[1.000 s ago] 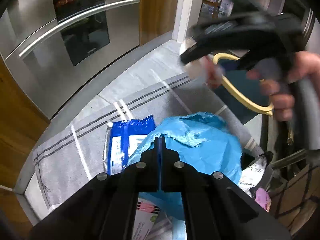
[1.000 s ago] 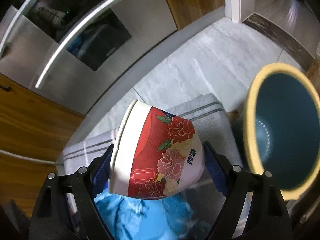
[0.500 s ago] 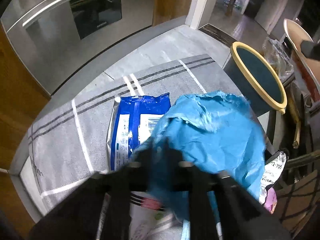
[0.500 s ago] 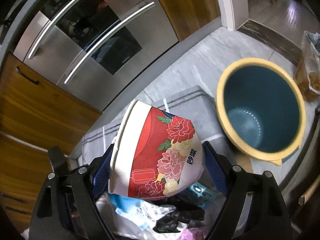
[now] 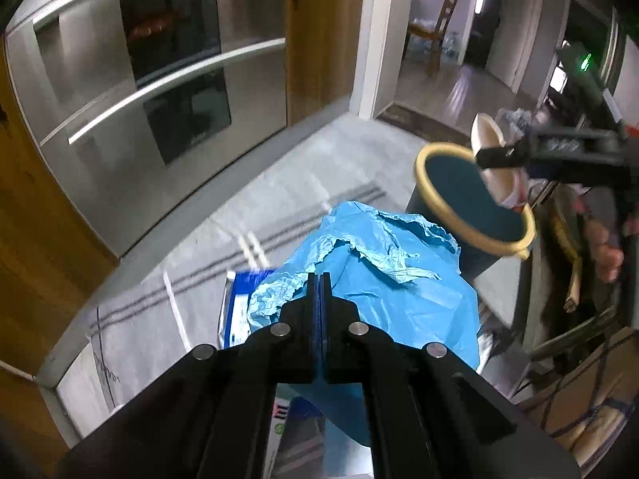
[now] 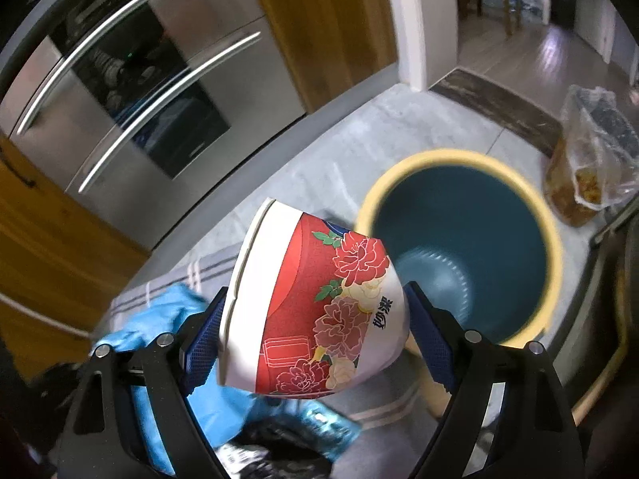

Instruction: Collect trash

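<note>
In the left wrist view the left tongs (image 5: 318, 279) are closed tight on a crumpled blue bag (image 5: 383, 275), which hangs over a blue packet (image 5: 235, 307) on the grey striped cloth (image 5: 151, 319). At two o'clock from the bag stands the yellow-rimmed bin (image 5: 471, 203), with the right tongs (image 6: 315, 319) above its rim. In the right wrist view those tongs grip a red flowered paper bowl (image 6: 319, 311), tilted on its side, just at nine o'clock of the bin's mouth.
</note>
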A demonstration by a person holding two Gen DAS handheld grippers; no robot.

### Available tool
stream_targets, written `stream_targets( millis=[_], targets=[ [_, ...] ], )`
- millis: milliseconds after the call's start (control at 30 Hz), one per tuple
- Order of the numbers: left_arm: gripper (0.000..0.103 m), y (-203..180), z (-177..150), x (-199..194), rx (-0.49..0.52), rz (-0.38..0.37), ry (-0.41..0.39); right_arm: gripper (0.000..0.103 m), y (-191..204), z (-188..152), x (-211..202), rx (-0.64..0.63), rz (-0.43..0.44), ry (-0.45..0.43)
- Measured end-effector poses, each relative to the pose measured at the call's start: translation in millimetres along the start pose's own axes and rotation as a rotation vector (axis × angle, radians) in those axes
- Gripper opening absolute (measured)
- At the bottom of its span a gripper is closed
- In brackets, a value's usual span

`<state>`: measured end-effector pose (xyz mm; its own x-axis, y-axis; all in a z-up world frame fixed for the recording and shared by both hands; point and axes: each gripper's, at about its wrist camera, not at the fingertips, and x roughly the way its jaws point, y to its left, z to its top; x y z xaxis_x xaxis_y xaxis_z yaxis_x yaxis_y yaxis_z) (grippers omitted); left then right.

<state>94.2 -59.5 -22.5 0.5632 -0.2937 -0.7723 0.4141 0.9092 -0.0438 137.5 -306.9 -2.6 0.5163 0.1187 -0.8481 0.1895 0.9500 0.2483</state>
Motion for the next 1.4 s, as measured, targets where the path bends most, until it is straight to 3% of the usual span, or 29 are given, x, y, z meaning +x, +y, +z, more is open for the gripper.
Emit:
stream_targets(
  millis=[267,567,833,1133,1400],
  targets=[
    [0.001,-40.1,50.8,-9.1,0.043,-0.056,-0.059,0.085,-62.1,18.3,-6.9,0.167,-0.056,-0.07],
    [0.001,-104.9,90.2,45.6,0.16,-0.065,-0.01,0.085,-126.4,16.1,5.5,0.378,-0.135,-0.074],
    [0.001,-152.4,115.7,97.2,0.229,-0.008,0.026,0.085,-157.5,8.2,22.4,0.504,-0.172,-0.034],
    [0.001,-194.7,136.0,125.8,0.325,0.084,0.01,0.085,-177.6,9.3,21.8,0.586,-0.136,-0.083],
    [0.001,-207.1,145.8,124.5,0.329,0.07,-0.041,0.085,-175.9,14.6,21.8,0.568,-0.114,-0.11]
  ],
)
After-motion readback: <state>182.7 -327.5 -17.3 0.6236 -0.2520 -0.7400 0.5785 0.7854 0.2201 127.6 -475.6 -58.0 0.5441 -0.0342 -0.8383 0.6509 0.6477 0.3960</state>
